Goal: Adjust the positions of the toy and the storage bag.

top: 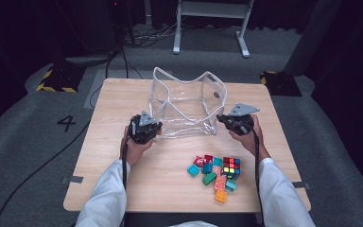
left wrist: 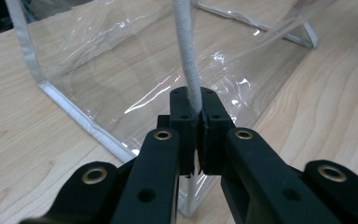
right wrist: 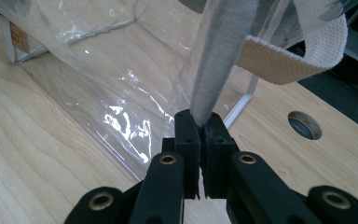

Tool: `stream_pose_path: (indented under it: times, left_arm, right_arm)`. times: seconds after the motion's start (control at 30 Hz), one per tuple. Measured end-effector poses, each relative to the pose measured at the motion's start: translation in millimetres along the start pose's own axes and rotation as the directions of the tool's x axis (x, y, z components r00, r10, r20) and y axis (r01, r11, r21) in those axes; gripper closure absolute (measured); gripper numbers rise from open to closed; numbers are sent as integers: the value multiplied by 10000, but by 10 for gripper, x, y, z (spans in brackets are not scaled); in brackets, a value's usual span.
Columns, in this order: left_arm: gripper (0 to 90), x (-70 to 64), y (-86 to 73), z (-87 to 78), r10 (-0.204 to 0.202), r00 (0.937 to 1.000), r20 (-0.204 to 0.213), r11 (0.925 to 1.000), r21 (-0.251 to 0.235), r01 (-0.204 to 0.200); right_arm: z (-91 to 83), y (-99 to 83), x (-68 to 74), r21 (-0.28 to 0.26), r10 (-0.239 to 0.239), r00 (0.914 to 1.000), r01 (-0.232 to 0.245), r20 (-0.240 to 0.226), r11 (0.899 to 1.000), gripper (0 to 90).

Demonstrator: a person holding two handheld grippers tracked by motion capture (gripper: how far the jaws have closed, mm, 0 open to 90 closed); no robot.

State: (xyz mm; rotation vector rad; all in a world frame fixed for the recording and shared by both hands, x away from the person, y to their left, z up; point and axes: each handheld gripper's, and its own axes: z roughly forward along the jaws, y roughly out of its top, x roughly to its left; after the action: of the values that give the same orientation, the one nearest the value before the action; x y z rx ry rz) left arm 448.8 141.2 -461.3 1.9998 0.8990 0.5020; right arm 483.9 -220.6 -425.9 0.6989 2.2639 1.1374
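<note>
A clear bag [top: 187, 101] stands on the table [top: 123, 109], near the far edge and about midway between the left and right edges; its top is open and its sides are floppy and see-through. The left gripper [top: 147, 128] sits at the bag's near left corner; in the left gripper view its jaws are squeezed tight on the bag's white rim [left wrist: 186, 56], which rises straight up from between them. The right gripper [top: 236, 122] sits at the bag's near right corner; in the right gripper view its jaws are pinched tight on the bag's grey rim [right wrist: 214, 65], and a cream strap [right wrist: 298, 51] loops off to the right behind it; a round hole [right wrist: 305, 124] shows in the table top just past the bag.

A person's hands hold both grippers; white sleeves [top: 105, 198] come in from the near edge.

A heap of toys lies near the near edge, toward the right side, well apart from the bag: a puzzle cube [top: 231, 167] with many colours; small blocks [top: 207, 168] in red, teal, green and orange lie just beside it, some touching it.
</note>
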Motion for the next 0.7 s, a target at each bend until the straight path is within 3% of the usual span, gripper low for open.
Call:
stream_pose_path:
  times: [0.17, 0.27, 0.3, 0.37, 0.43, 0.57, 0.6, 0.7]
  left_arm:
    - [864, -134, 42, 39, 355, 9981, 506, 9994, 11, -356]
    - [864, -202, 64, 66, 706, 9931, 935, 9975, 16, -711]
    - [864, -218, 69, 69, 793, 9930, 881, 9968, 5, -796]
    - [864, -260, 77, 81, 809, 9922, 948, 9967, 16, -814]
    - [864, -318, 79, 103, 777, 9883, 1316, 9970, -92, -772]
    - [864, -403, 87, 115, 1095, 9844, 1377, 9939, -14, -1104]
    - [864, -439, 94, 113, 1272, 9792, 1582, 9915, 68, -1299]
    - [863, -487, 91, 101, 1363, 9748, 1767, 9899, 141, -1409]
  right_arm:
    - [-173, -131, -50, -130, -138, 9999, 137, -84, 9998, 873]
    - [-313, -229, -51, -157, -241, 9997, 240, -52, 9996, 874]
    - [-365, -259, -45, -125, -254, 9996, 253, -83, 9996, 874]
    - [-454, -315, -26, -109, -374, 9992, 372, -122, 9992, 874]
    - [-533, -368, -9, -128, -522, 9985, 521, -133, 9986, 875]
    - [-637, -444, -6, -169, -393, 9991, 389, -183, 9991, 874]
    - [-695, -502, -7, -306, -314, 9992, 307, -234, 9991, 874]
    - [-774, -582, 4, -469, -118, 9994, 103, -323, 9988, 873]
